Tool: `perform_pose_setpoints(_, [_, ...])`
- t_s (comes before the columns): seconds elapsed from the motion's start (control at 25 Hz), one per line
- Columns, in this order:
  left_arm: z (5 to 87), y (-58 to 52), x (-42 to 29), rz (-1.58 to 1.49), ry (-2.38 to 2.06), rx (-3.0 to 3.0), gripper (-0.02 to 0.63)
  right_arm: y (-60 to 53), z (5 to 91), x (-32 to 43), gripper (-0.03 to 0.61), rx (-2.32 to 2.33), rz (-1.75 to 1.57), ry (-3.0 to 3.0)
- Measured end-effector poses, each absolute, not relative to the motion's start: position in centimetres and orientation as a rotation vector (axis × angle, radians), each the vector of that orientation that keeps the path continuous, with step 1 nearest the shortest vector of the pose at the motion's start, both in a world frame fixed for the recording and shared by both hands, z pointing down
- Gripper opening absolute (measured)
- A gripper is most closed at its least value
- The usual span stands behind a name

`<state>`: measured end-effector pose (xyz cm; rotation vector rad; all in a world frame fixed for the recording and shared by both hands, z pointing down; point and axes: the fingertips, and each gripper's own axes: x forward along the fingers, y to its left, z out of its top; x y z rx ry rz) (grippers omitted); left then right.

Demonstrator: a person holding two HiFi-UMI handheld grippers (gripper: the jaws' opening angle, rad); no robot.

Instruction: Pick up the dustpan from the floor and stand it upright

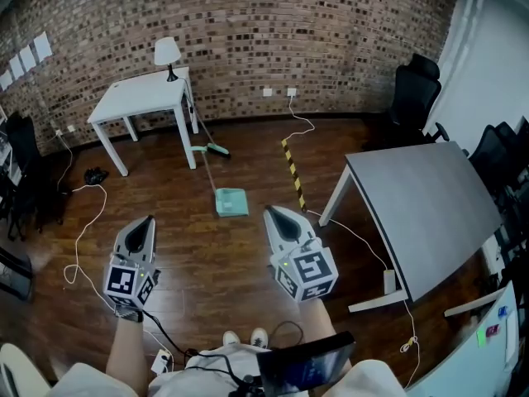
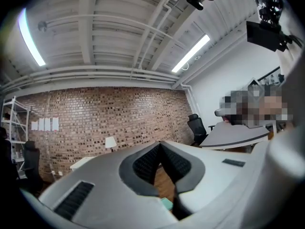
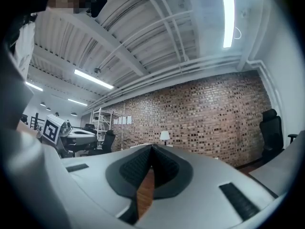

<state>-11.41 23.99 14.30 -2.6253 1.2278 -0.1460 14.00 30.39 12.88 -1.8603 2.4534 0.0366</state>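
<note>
A teal dustpan [image 1: 231, 201] lies flat on the wooden floor, its long handle reaching back toward the white table. My left gripper [image 1: 150, 219] is held at the lower left, shut and empty, well short of the pan. My right gripper [image 1: 269, 212] hangs just right of the pan's near edge, also shut with nothing in it. In the left gripper view the jaws [image 2: 160, 146] meet at the tips, and a sliver of the teal dustpan [image 2: 166, 204] shows below them. The right gripper [image 3: 151, 148] points level at the brick wall in its own view.
A white table [image 1: 142, 99] with a lamp [image 1: 167, 55] stands at the back left, a green broom [image 1: 212, 149] beside it. A grey desk [image 1: 426, 209] fills the right, with black chairs [image 1: 414, 96] behind. A yellow-black striped bar [image 1: 293, 172] and white cables [image 1: 86, 231] lie on the floor.
</note>
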Motion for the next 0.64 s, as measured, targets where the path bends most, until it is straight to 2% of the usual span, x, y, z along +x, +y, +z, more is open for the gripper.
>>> perform_pose_setpoints(0.64, [14.0,23.9,-13.2,-0.073,1.26,-2.646,-0.003,29.7,12.0,12.4,-0.016,-1.868,0.068,2.447])
